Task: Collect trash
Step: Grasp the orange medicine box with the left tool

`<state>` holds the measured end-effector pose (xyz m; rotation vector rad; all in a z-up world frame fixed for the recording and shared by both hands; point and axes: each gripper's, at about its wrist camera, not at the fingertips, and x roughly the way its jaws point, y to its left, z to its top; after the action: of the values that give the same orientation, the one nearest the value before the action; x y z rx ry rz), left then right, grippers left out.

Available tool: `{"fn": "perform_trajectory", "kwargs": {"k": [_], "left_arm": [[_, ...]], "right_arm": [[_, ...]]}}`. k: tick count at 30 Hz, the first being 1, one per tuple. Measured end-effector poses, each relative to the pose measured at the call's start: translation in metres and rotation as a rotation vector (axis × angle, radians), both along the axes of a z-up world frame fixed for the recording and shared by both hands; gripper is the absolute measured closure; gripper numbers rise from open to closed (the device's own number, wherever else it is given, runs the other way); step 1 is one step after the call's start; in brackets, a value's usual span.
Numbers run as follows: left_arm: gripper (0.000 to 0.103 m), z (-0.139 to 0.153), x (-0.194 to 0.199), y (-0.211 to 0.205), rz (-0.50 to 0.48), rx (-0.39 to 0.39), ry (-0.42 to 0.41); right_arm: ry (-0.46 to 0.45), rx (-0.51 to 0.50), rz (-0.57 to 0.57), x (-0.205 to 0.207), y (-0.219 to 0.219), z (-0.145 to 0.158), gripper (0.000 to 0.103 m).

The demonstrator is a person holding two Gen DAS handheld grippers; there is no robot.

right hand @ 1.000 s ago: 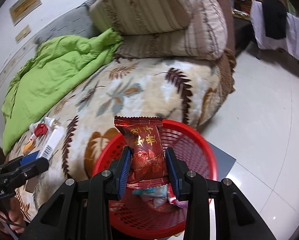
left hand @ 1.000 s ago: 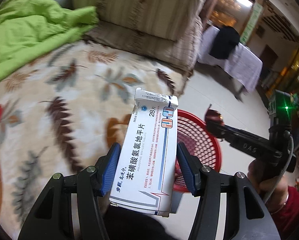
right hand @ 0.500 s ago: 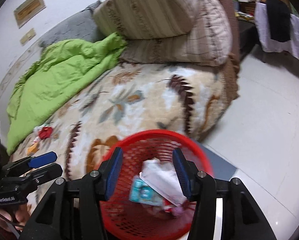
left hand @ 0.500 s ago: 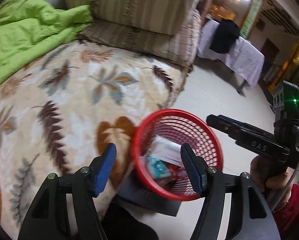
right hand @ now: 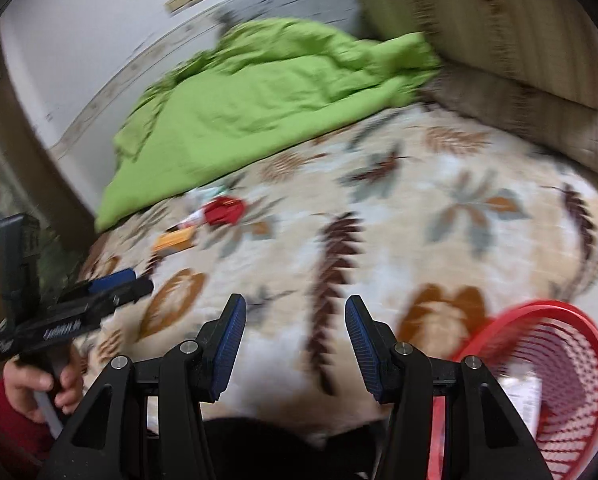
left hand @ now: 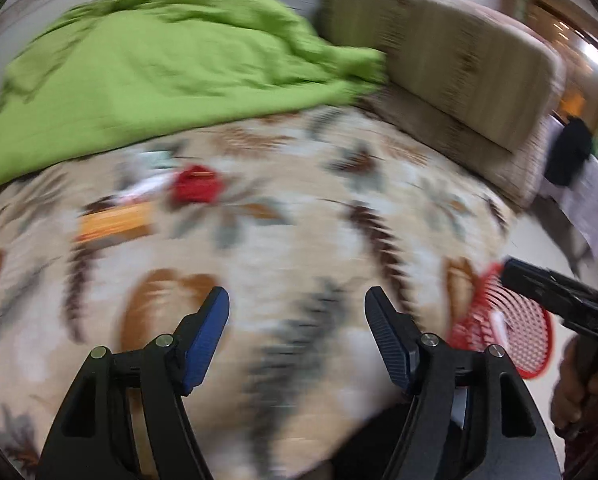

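Observation:
Both views are motion-blurred. My left gripper [left hand: 297, 304] is open and empty above the leaf-patterned blanket [left hand: 299, 216]. My right gripper [right hand: 295, 312] is open and empty too. Trash lies on the blanket near the green quilt: a red wrapper [left hand: 196, 189] [right hand: 224, 210], an orange packet [left hand: 115, 222] [right hand: 175, 240] and a white piece [left hand: 143, 190]. The red mesh basket [left hand: 511, 332] [right hand: 555, 380] stands on the floor at the right, with white paper [right hand: 525, 394] inside. The left gripper [right hand: 111, 292] shows at the left of the right wrist view, in a hand.
A green quilt [left hand: 159, 76] [right hand: 259, 108] covers the far side of the bed. Striped pillows [left hand: 459, 80] lie at the back right. A table with white cloth and a dark garment [left hand: 571, 156] stands across the tiled floor. A red sleeve [right hand: 7, 432] is at lower left.
Both grippers let go of the medicine box and the red snack packet over the basket, then swung left from the basket toward the trash on the blanket.

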<state>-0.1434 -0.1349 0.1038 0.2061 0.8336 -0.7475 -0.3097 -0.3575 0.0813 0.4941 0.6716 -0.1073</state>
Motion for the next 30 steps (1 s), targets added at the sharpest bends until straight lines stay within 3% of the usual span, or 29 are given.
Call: {"fn": "perform_trajectory", "kwargs": {"k": [7,12,19,25,30], "left_arm": [[0.032,0.005,0.095,0.066,0.164,0.006,-0.025],[0.032,-0.011,0.169,0.063,0.122,0.007,0.019],[0.032,-0.072,0.249,0.033,0.059,0.035,0.129],[0.032,-0.084,0.224,0.032,-0.109,0.071,0.125],[0.032,-0.098,0.179,0.026,-0.236,0.209,0.089]], "right_arm": [[0.01,-0.038,0.084,0.027,0.032,0.001,0.044],[0.059,-0.014,0.067,0.043,0.028,-0.009,0.044],[0.112,-0.05,0.047,0.075,0.028,-0.015,0.044],[0.11,-0.025,0.103,0.127,0.037,-0.013,0.044],[0.088,-0.002,0.158,0.187,0.053,-0.013,0.044]]}}
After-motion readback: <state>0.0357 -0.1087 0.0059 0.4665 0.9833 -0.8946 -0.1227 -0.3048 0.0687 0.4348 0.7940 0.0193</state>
